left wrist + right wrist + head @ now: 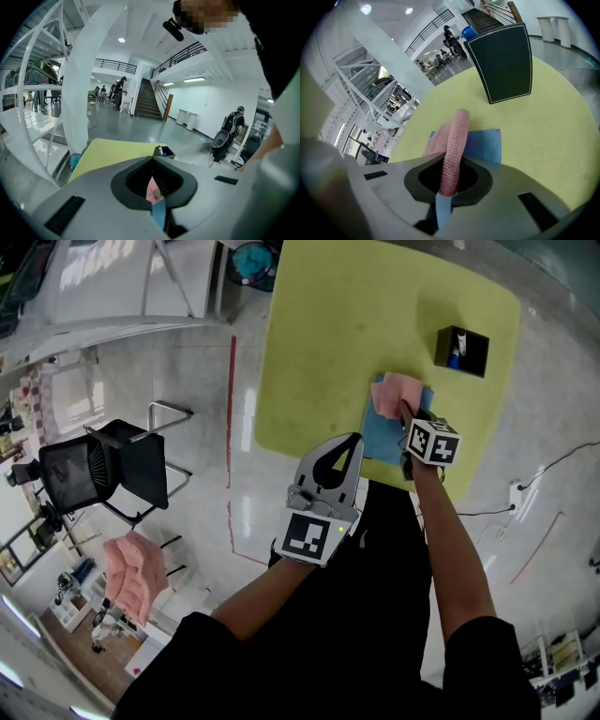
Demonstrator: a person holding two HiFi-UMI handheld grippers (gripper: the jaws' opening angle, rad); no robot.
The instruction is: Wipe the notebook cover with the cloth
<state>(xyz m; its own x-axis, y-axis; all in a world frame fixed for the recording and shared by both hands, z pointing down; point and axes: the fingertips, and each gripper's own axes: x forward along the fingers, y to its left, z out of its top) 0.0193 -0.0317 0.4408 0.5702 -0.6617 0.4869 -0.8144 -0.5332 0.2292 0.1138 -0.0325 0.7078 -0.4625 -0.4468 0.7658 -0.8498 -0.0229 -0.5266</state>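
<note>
Holding the pink cloth (397, 394) on the blue notebook (381, 435).
My right gripper (405, 416) clenches it; my left gripper (355, 441), nearer, is closed on nothing.

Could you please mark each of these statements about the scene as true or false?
1. The right gripper has the pink cloth between its jaws. True.
2. The cloth rests on a red notebook. False: the notebook is blue.
3. The left gripper pins the notebook down. False: it is at the table's near edge, to the left of the notebook, with its jaws together on nothing.
4. A black box stands on the yellow-green table, beyond the notebook. True.
5. The notebook lies open. False: only its closed blue cover shows.
</note>
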